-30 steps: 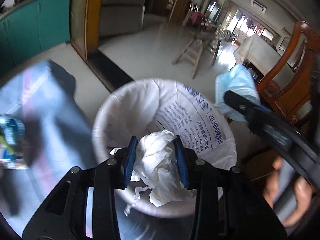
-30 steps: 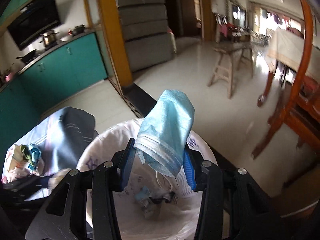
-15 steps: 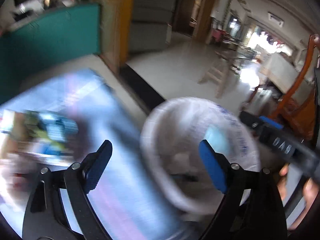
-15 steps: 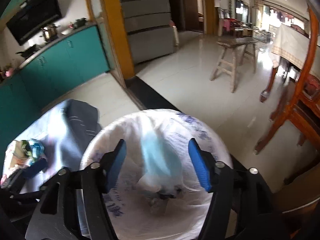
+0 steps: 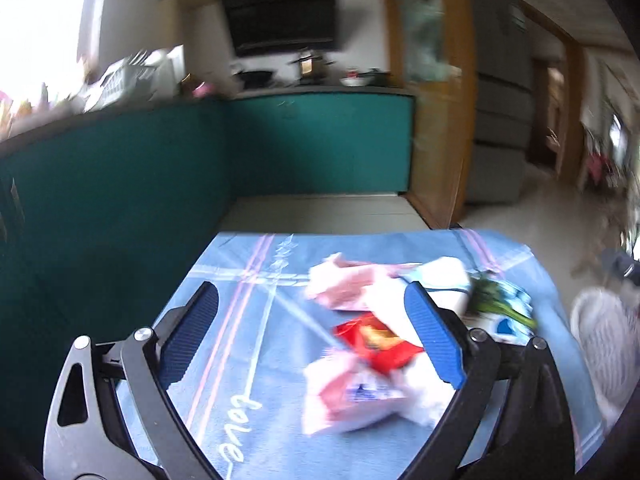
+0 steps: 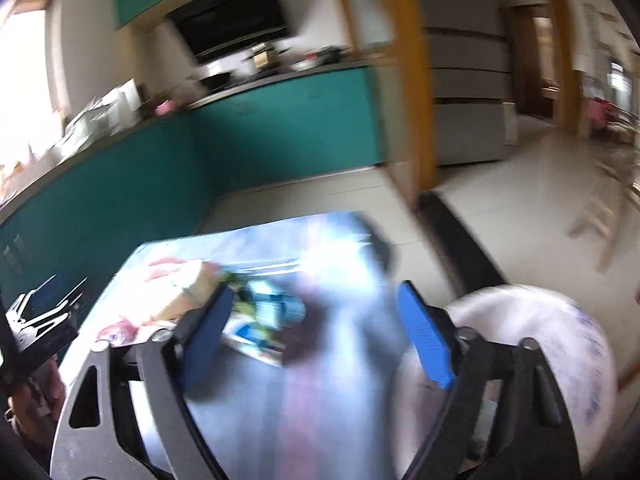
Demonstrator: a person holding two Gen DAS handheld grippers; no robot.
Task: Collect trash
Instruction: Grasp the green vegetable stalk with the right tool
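Note:
My left gripper (image 5: 312,340) is open and empty above a blue tablecloth (image 5: 248,320). A pile of trash lies on the cloth: a red packet (image 5: 378,342), pink-white wrappers (image 5: 348,396), white paper (image 5: 444,280) and a blue-green wrapper (image 5: 504,308). My right gripper (image 6: 316,340) is open and empty, over the cloth's right part (image 6: 328,400), with the blue-green wrapper (image 6: 272,312) just beyond its left finger. The white-lined trash bin (image 6: 560,360) stands at the right; it also shows in the left wrist view (image 5: 600,340). Both views are blurred.
Teal kitchen cabinets (image 5: 160,184) run along the left and back. An orange door frame (image 6: 404,80) and a grey fridge (image 6: 468,92) stand behind. The left gripper's body (image 6: 40,324) shows at the left edge of the right wrist view.
Both grippers opened over the bin, dropping the crumpled white paper and the blue face mask. Both have since swung left from the bin toward the cloth with the trash pile.

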